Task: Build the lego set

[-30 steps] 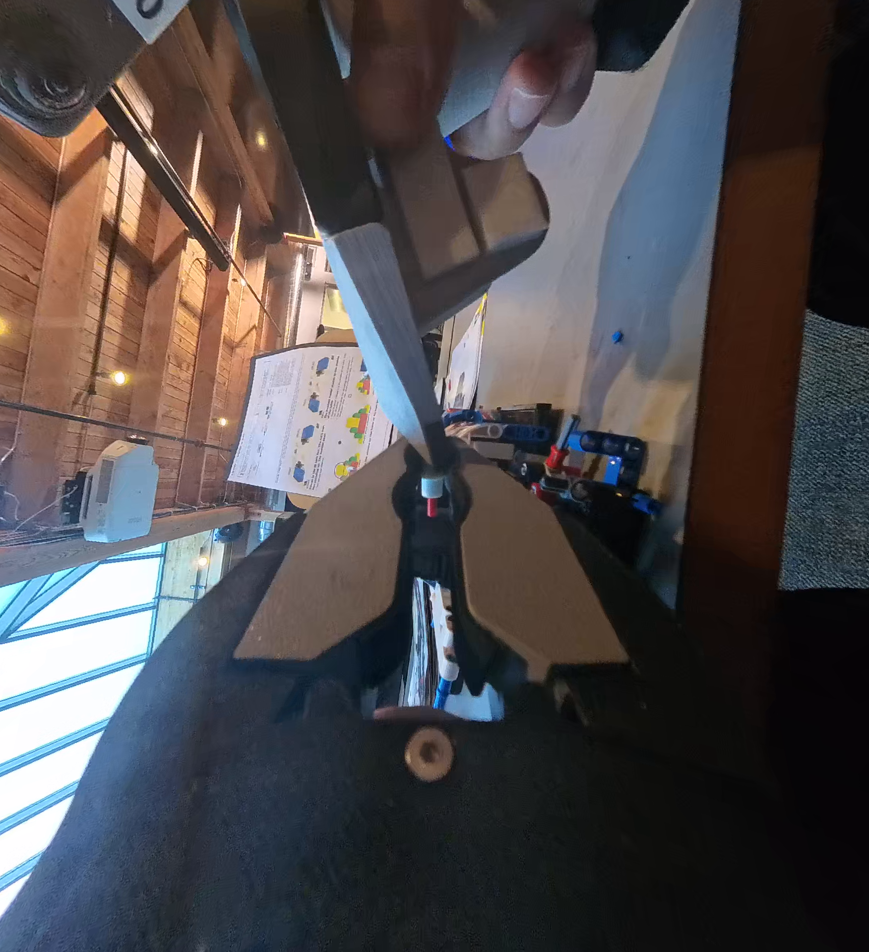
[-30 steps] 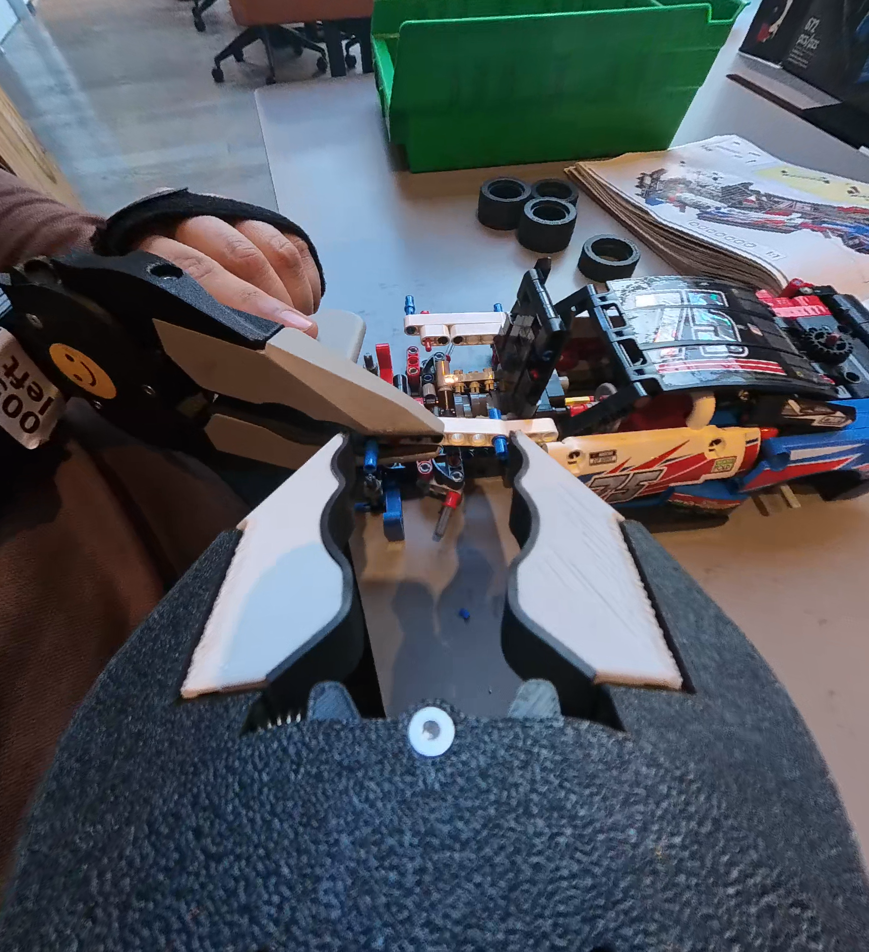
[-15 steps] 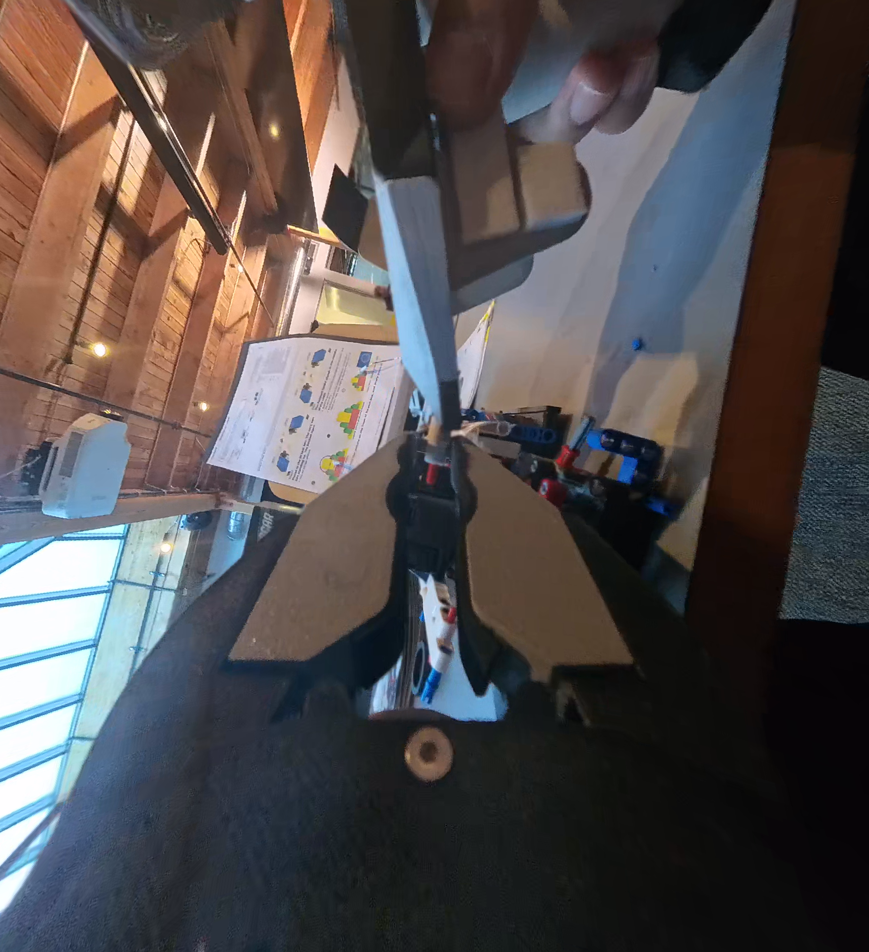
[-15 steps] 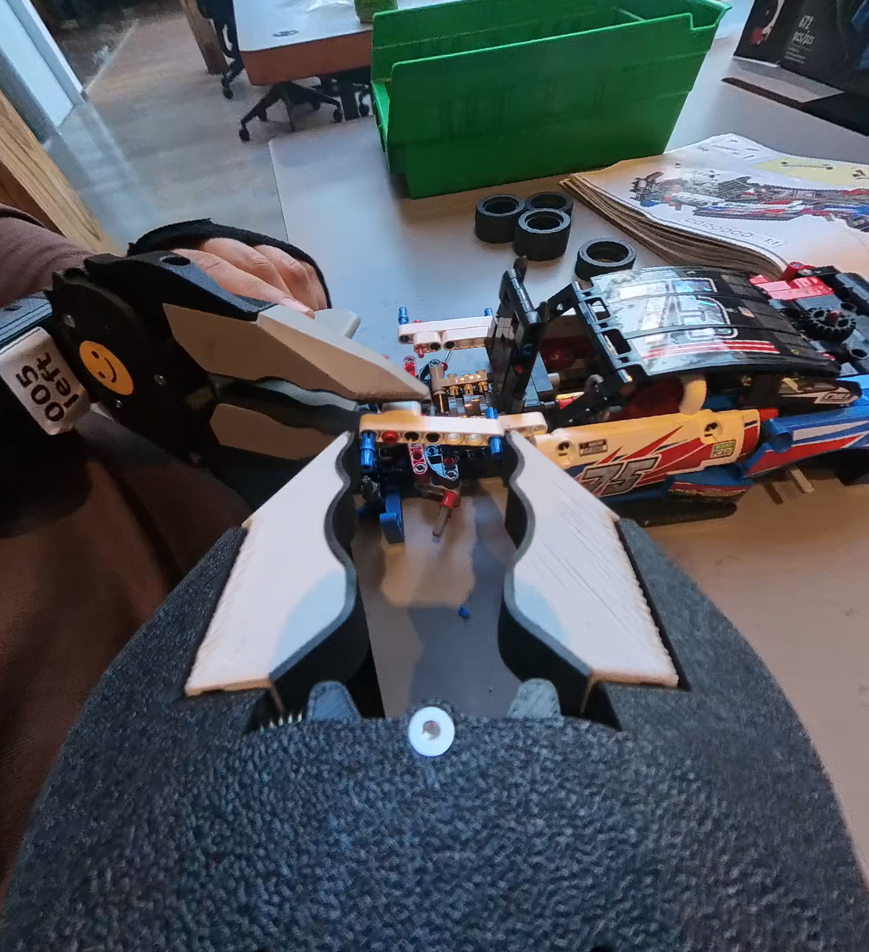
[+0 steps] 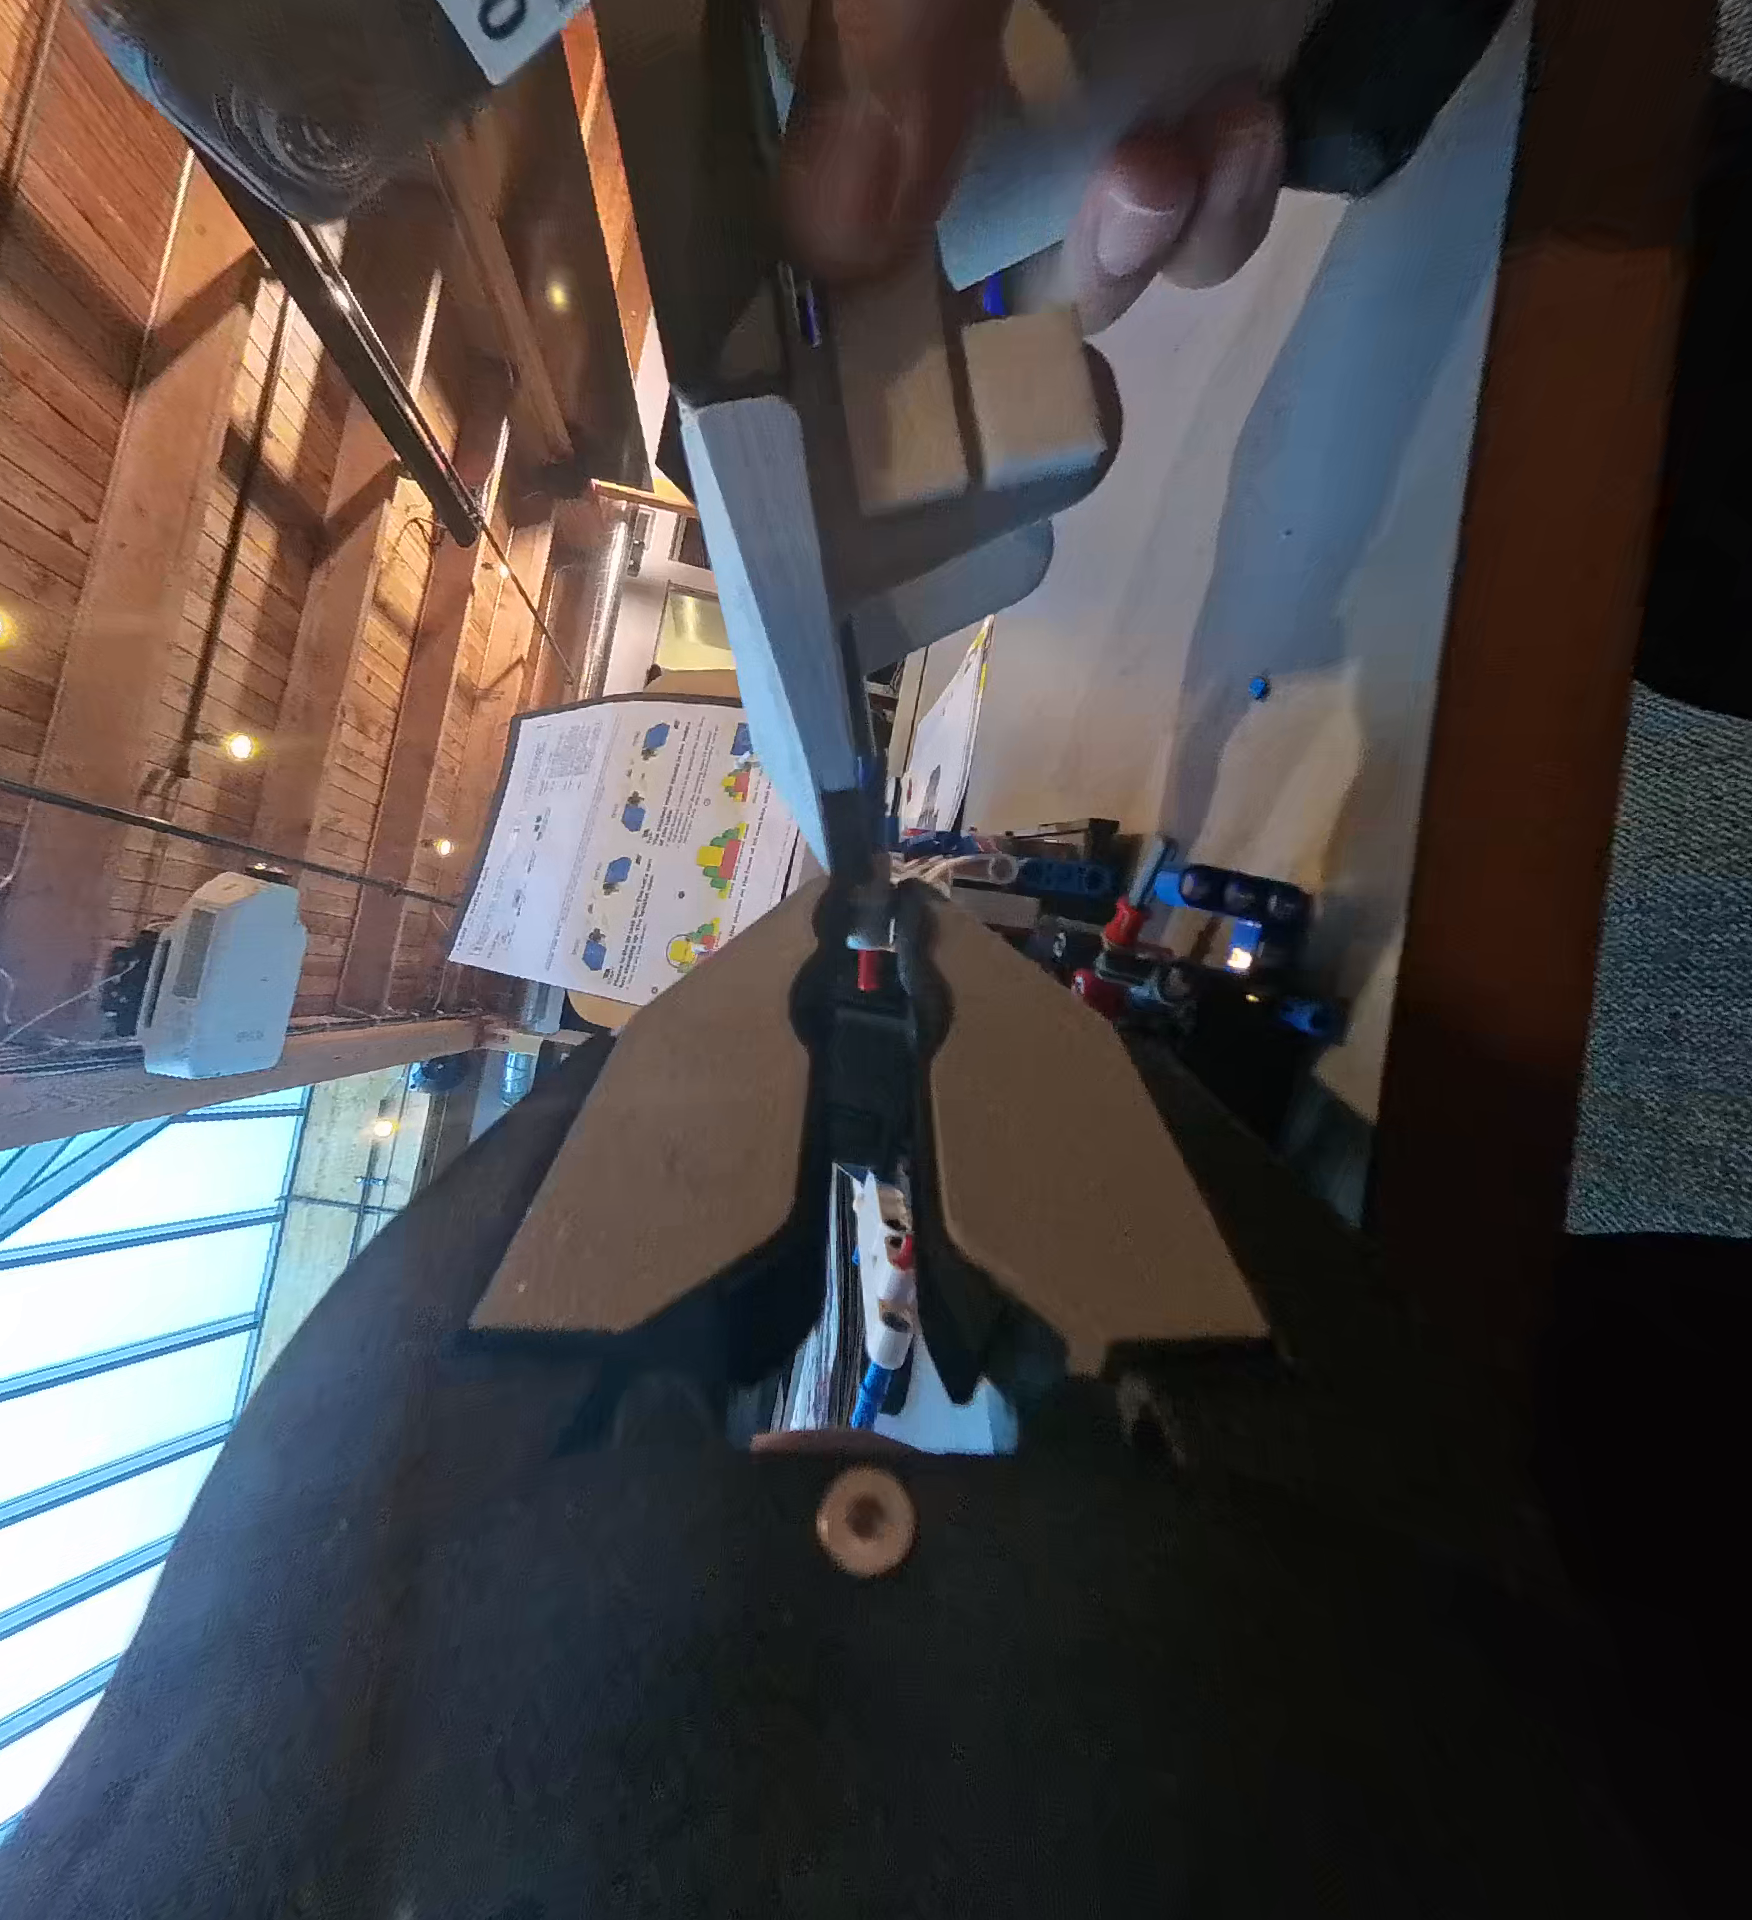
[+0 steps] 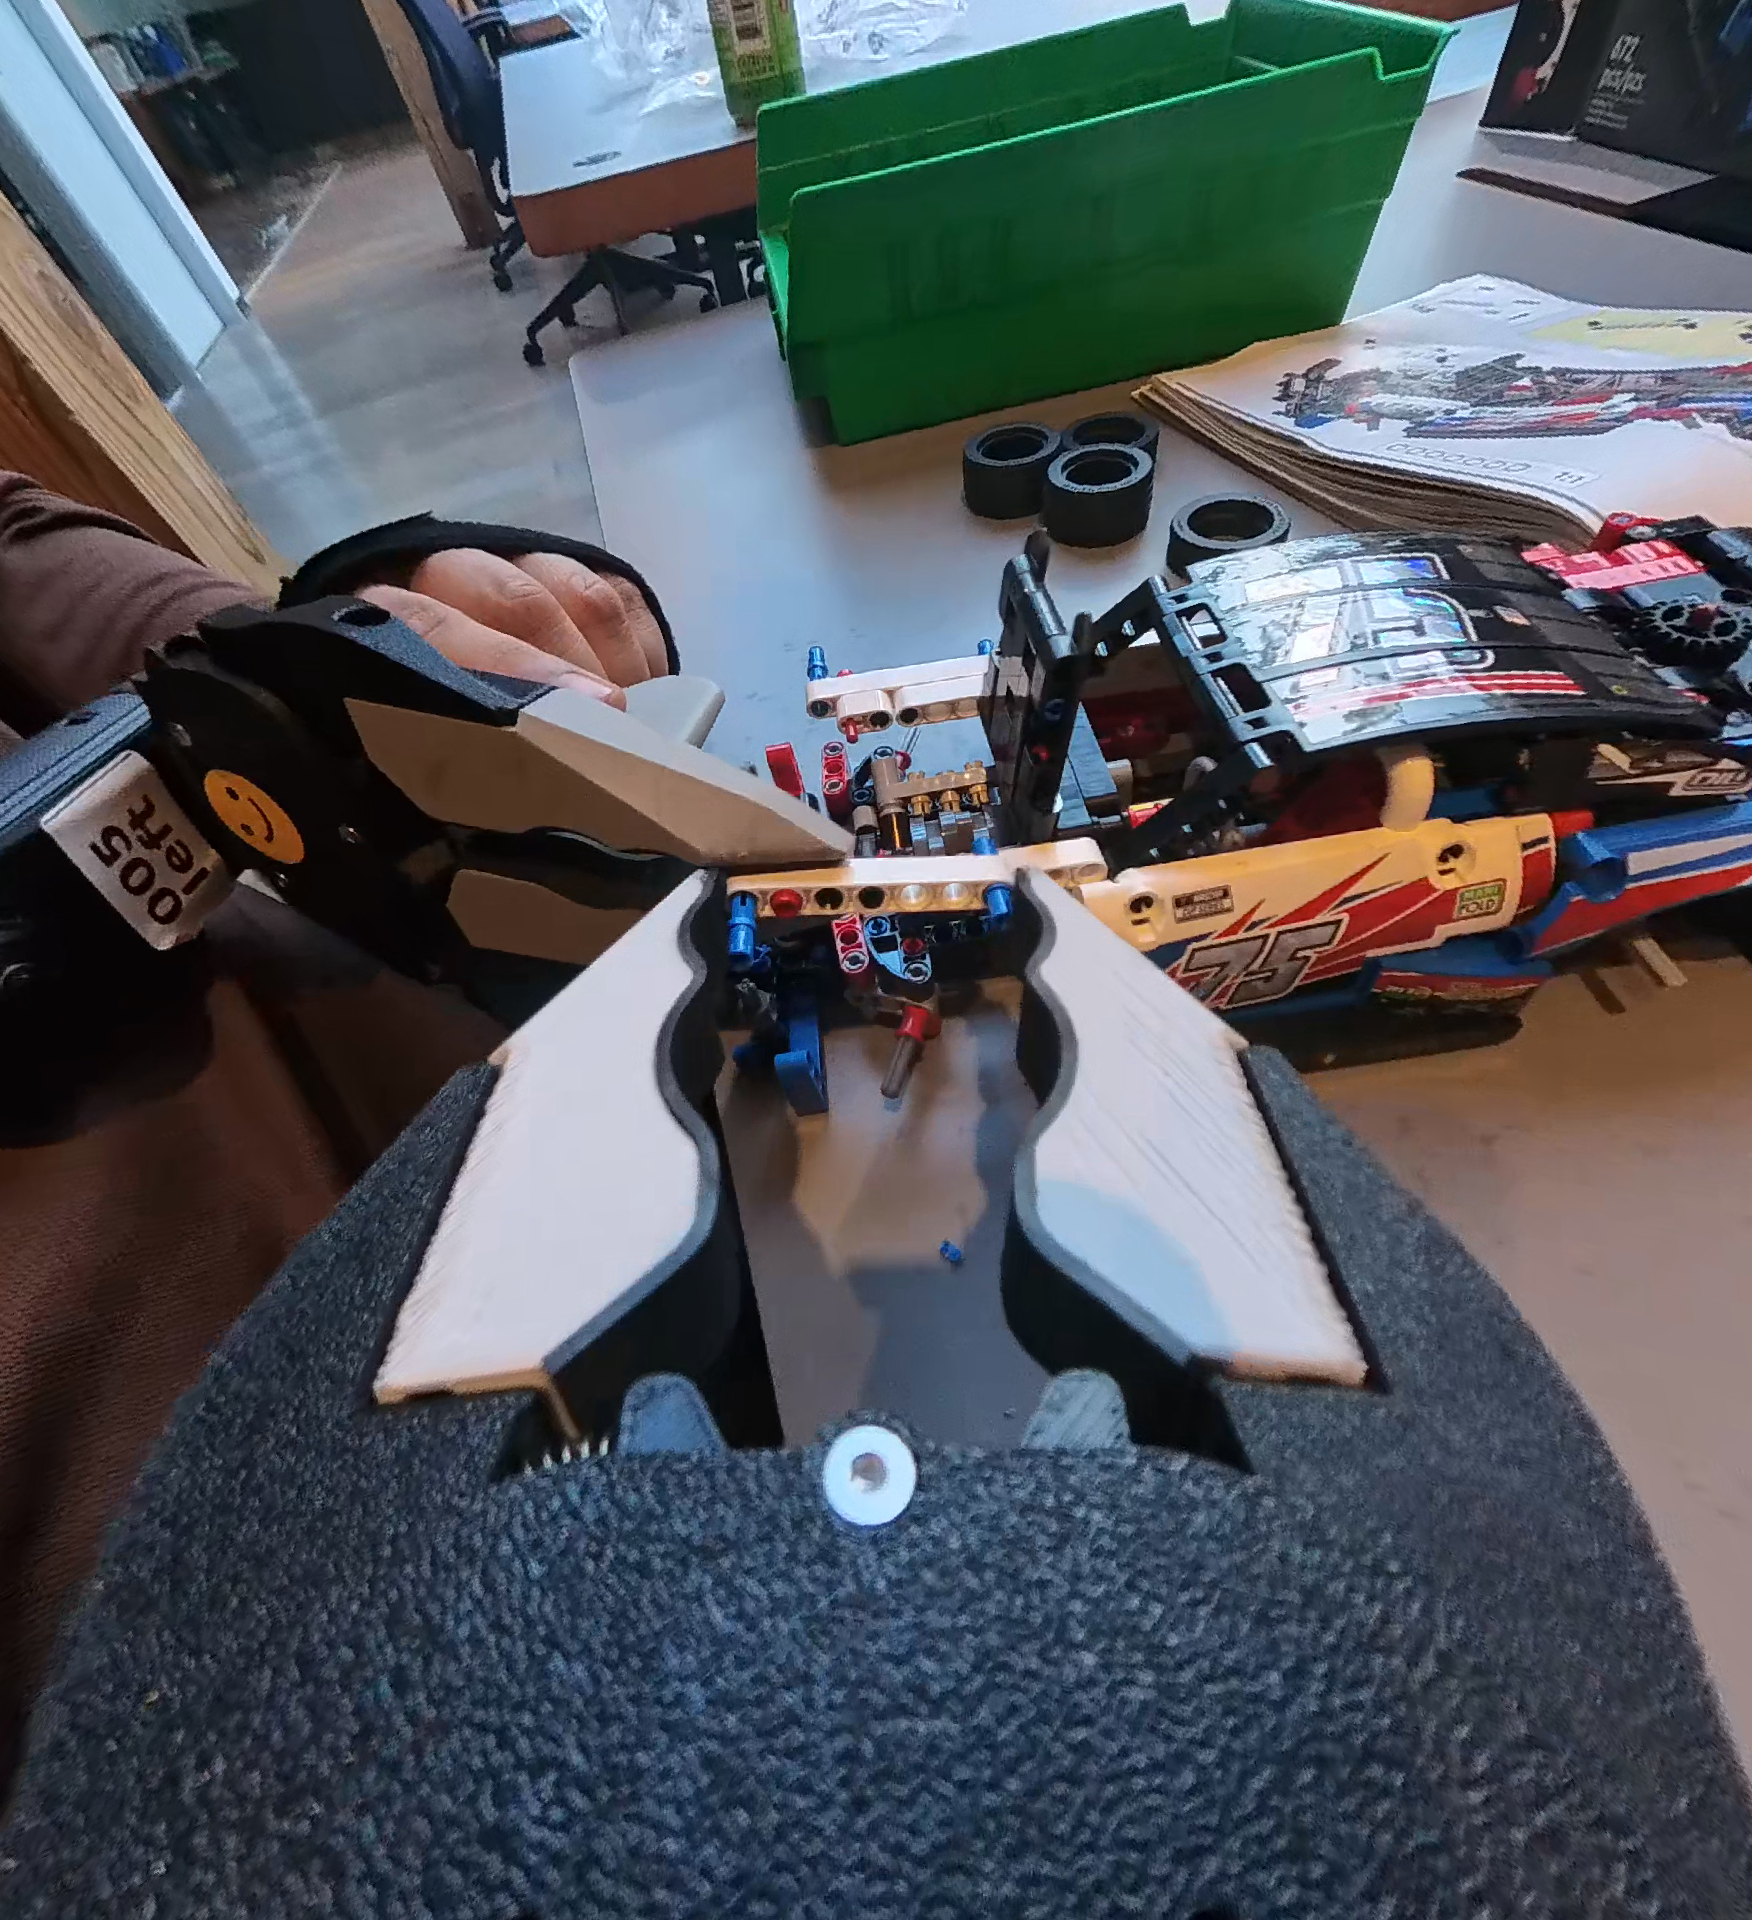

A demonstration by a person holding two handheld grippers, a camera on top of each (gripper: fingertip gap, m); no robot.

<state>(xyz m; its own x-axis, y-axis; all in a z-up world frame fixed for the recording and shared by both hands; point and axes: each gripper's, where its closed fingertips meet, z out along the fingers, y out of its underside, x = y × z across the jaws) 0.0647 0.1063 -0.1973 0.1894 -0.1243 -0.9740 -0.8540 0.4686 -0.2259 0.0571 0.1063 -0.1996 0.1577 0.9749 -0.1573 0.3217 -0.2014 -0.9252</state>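
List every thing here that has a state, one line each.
Left gripper: shut on the car's front end.
Right gripper: open, astride the white beam.
Lego car: unfinished, wheels off.
Four tyres: loose on the table.
Green bin: upright, contents hidden.
Instruction booklet: open.

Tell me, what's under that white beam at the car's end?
Under the white beam hang red and blue connectors, a blue bracket and a red-tipped axle over bare table. Deeper parts are hidden behind the beam.

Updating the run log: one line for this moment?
left hand-held gripper: shut on white beam | right hand-held gripper: open, straddling beam | lego car: on table
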